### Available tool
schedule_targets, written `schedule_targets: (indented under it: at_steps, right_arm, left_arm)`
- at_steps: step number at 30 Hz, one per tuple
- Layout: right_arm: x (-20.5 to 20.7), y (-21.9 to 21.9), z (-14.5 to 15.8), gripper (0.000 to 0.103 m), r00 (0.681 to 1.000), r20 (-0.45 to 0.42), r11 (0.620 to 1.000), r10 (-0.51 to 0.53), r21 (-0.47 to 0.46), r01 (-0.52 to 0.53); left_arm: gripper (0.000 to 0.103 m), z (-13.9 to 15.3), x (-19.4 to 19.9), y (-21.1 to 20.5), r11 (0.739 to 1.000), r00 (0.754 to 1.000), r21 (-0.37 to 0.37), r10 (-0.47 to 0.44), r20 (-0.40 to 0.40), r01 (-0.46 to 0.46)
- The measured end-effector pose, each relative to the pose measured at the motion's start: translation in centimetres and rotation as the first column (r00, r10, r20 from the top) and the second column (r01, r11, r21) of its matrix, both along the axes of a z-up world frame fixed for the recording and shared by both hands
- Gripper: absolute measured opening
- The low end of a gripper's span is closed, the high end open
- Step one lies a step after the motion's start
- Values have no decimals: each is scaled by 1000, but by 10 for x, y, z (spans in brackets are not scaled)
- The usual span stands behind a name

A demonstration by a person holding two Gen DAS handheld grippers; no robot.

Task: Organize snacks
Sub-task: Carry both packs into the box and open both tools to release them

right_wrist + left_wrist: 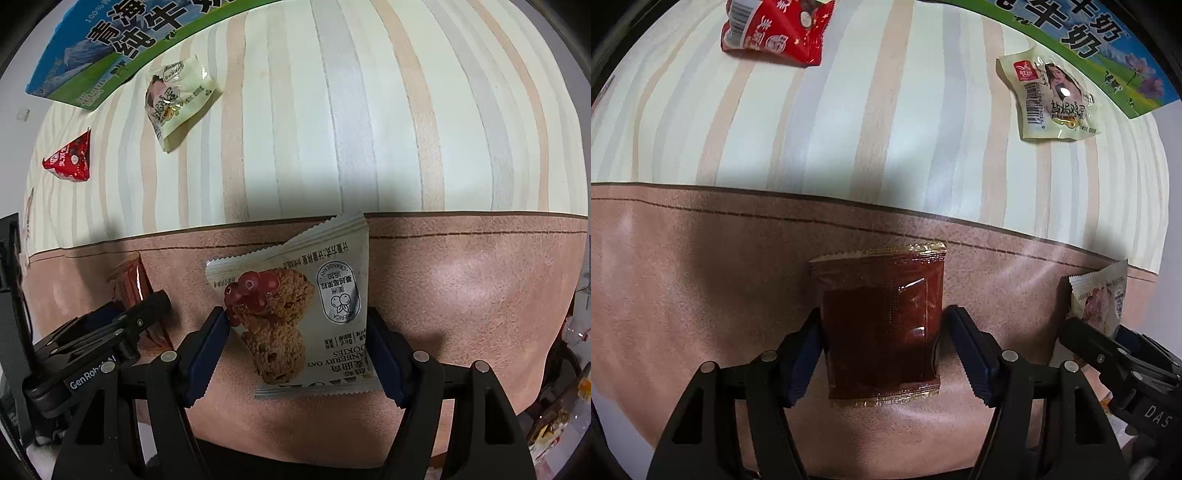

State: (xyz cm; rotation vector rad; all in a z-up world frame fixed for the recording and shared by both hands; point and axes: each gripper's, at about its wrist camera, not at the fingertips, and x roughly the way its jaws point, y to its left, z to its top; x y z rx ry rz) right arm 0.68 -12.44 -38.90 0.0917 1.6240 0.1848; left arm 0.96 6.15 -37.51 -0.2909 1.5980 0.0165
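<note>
Now the left gripper (881, 343) is pinching the brown packet (881, 325) and the right gripper (297, 349) the cookie packet (295, 314); these smooth wrappers may be slipping out if the squeeze is weak.

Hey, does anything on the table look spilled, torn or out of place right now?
Nothing spilled or torn. The red packet and pale packet lie loose and askew near the milk carton. The left gripper brackets a brown sachet; the right gripper a cookie packet.

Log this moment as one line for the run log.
left gripper: shut on dark red sachet | right gripper: shut on cranberry oat cookie packet
</note>
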Motion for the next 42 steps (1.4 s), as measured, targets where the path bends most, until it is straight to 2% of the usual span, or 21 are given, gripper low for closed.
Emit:
schedule_targets:
  at_steps: [2,3,6,8,14,18,21,25,27,30,32,34,37,40,41,42]
  right_arm:
    - [-1,3,-2,75,1000,1,1000,23,-19,-23]
    - [-3,6,-3,75,999,3,999,40,-31,-40]
    - [-5,20,-7,69,996,17,994,83,-72,-82]
    - [-8,23,-6,59,995,30,992,98,-83,-95]
    - [-12,21,-5,58,997,35,997,70,-44,-69]
    - [-10,10,7,50,997,46,997,68,-30,-67]
    - [-5,7,19,46,997,57,999,46,1,-46]
    - [1,-1,34,46,996,75,999,38,28,-41]
    - [6,0,38,46,997,57,998,49,34,-51]
    - [17,-8,28,55,1000,-4,997,29,65,-28]
    - [19,-7,28,85,998,21,998,65,25,-65]
    - [15,1,31,89,990,50,990,134,-43,-132]
    - [14,2,21,89,994,5,993,111,-41,-111]
    - [18,-2,17,85,998,18,998,53,-45,-52]
    - [19,-3,17,72,998,26,997,54,-57,-52]
    - [20,-3,19,64,997,42,995,70,-79,-66]
  left_arm:
    - [62,1,0,-3,1000,1000,19,-8,7,8]
    - [56,3,0,-5,999,1000,31,-13,11,13]
    - [56,7,2,-7,999,1000,36,-24,13,23]
    - [56,10,3,-9,999,999,40,-30,17,30]
    - [56,11,8,-17,999,999,36,-31,14,31]
    - [56,12,9,-20,999,999,43,-35,26,34]
    - [56,31,2,-15,998,997,45,-47,53,45]
    - [56,50,11,-27,998,994,32,-58,97,55]
    - [56,59,17,-33,997,991,36,-75,112,72]
    - [56,55,26,-40,995,991,32,-93,98,90]
    - [56,45,30,-43,995,992,25,-97,75,95]
    - [56,30,30,-45,995,994,19,-99,35,98]
    - [56,20,31,-50,994,994,29,-109,22,109]
    - [56,19,33,-53,994,994,34,-104,22,103]
    - [56,20,32,-56,994,994,34,-103,22,102]
    - [56,22,31,-58,994,994,37,-103,23,103]
